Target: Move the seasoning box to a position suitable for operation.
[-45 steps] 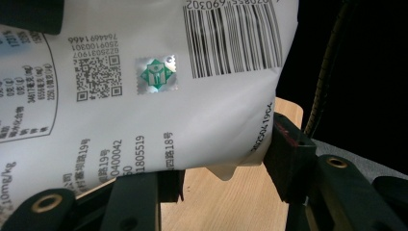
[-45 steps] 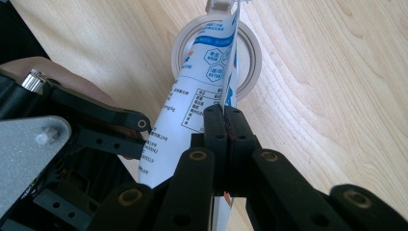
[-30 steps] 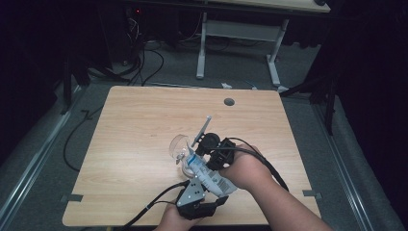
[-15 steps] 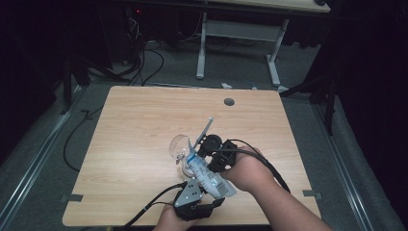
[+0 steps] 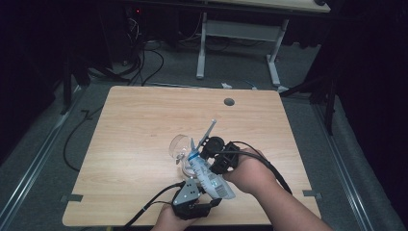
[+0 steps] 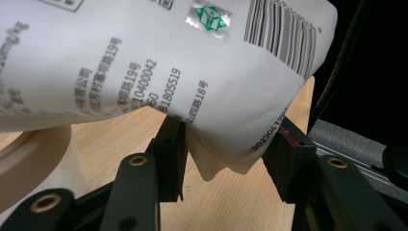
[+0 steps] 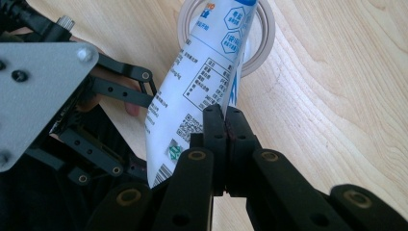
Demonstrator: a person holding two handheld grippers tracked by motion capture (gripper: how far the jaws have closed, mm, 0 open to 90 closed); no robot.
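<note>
Dim floor and cables ring the pale wooden counter (image 5: pixel 144 125), where the white printed plastic pouch (image 5: pixel 208 176) tilts over a clear glass cup (image 5: pixel 179 147), its edge pinched in the right gripper (image 7: pixel 225 115) fingers, its bottom between the left gripper (image 6: pixel 226 144) fingers standing apart, so pouring seems underway and next calls for tipping further.

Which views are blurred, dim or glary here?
High view: the table is lit, its surroundings nearly black. Left gripper view: the white pouch sits very close, print soft at left. Right gripper view: sharp and evenly lit, no glare on the pouch.
</note>
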